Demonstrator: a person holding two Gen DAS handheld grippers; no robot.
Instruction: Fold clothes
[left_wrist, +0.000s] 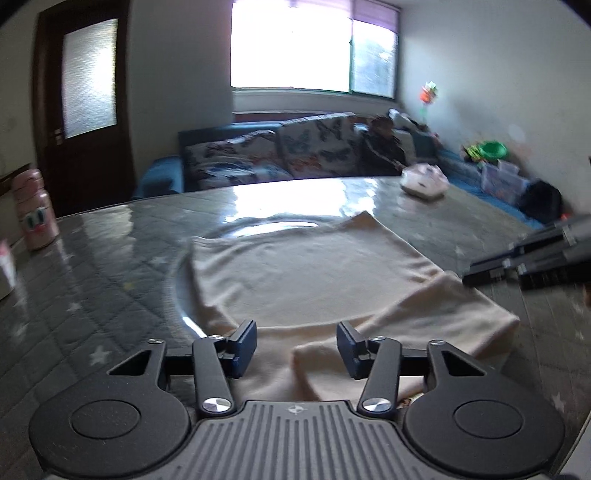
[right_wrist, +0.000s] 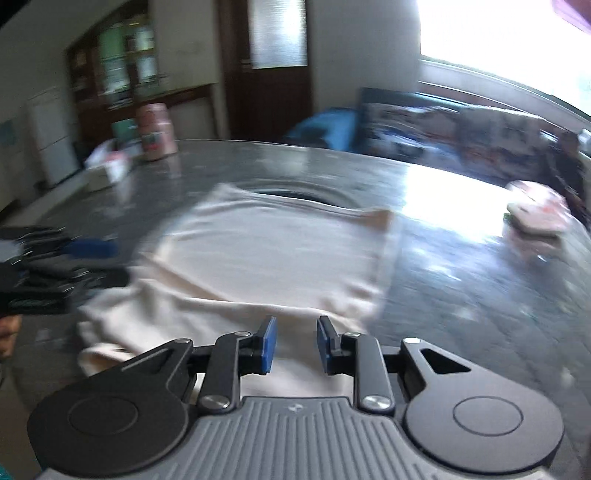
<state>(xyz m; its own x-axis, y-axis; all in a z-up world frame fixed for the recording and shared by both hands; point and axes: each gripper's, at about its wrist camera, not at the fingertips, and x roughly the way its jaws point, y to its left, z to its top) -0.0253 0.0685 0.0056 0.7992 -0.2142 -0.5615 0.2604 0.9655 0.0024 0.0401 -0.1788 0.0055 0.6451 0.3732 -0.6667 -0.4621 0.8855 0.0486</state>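
A cream garment lies flat on the grey glass-topped table, with one part folded over at its near right side. My left gripper is open and empty, just above the garment's near edge. My right gripper shows at the right of the left wrist view, beside the garment's right edge. In the right wrist view the garment is blurred; my right gripper is open and empty over its near edge. My left gripper shows at the left, by the garment's left side.
A pink bottle stands at the table's left edge, and shows in the right wrist view. A folded pink-white bundle lies at the far right of the table. A sofa runs behind the table, with a person on it.
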